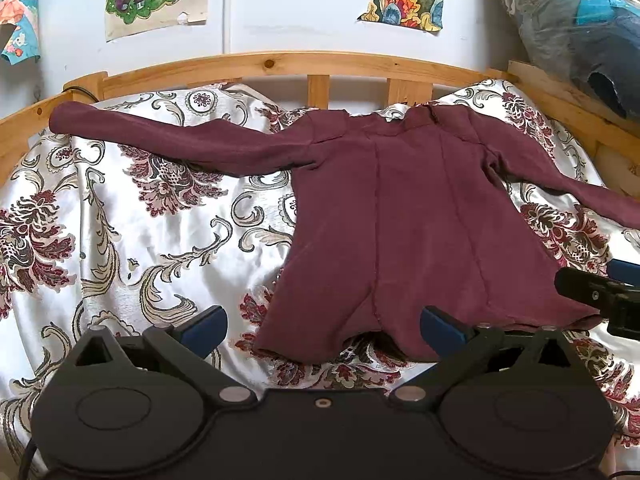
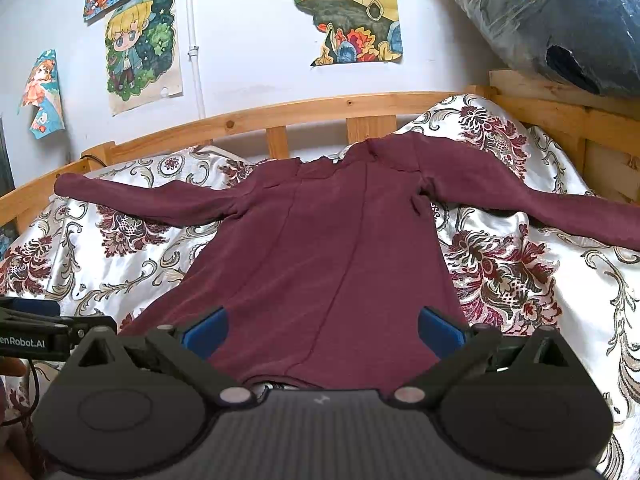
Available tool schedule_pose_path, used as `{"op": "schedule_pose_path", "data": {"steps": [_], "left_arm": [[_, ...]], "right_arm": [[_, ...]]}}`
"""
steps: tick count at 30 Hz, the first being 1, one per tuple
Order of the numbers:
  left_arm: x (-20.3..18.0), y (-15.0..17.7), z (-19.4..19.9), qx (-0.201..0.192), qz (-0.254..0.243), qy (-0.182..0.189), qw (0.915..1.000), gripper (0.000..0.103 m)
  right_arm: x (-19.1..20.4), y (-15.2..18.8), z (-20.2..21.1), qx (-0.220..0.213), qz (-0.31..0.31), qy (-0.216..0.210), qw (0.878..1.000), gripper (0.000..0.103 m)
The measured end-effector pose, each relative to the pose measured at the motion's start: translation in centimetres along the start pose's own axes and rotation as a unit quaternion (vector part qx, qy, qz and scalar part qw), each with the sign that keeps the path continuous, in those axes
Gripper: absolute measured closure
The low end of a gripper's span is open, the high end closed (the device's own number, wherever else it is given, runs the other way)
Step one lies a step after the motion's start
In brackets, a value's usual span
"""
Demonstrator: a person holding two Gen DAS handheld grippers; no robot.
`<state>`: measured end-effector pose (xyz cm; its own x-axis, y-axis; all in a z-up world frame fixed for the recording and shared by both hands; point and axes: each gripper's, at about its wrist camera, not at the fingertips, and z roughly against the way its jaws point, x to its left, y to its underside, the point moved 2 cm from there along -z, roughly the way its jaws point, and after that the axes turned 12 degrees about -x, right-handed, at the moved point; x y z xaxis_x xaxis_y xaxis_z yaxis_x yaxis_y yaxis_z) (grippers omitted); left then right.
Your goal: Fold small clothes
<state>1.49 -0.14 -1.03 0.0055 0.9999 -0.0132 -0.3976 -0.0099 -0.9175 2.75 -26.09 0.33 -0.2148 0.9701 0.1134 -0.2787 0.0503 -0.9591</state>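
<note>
A maroon long-sleeved top [image 1: 400,220] lies flat on the patterned bedspread, neck toward the headboard, both sleeves spread out sideways. It also shows in the right wrist view [image 2: 320,248]. My left gripper [image 1: 324,328] is open and empty, hovering over the hem's left corner. My right gripper [image 2: 322,332] is open and empty, hovering over the hem's right part. The right gripper's tip [image 1: 592,288] shows at the right edge of the left wrist view. The left gripper's tip [image 2: 52,328] shows at the left edge of the right wrist view.
The white floral bedspread [image 1: 140,240] covers the bed. A wooden headboard rail [image 1: 280,66] runs along the back. Posters hang on the wall [image 2: 140,48]. A bagged dark bundle [image 2: 560,24] sits at the back right on the wooden frame.
</note>
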Motion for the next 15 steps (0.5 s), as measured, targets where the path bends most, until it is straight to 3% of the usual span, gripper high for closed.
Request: {"op": "schedule_pose_path", "data": {"steps": [15], "left_arm": [[-0.02,-0.01,0.01,0.000,0.000,0.000,1.0000,0.001]], "right_arm": [[-0.07,-0.02,-0.03,0.001,-0.001,0.000,1.000,0.000]]}}
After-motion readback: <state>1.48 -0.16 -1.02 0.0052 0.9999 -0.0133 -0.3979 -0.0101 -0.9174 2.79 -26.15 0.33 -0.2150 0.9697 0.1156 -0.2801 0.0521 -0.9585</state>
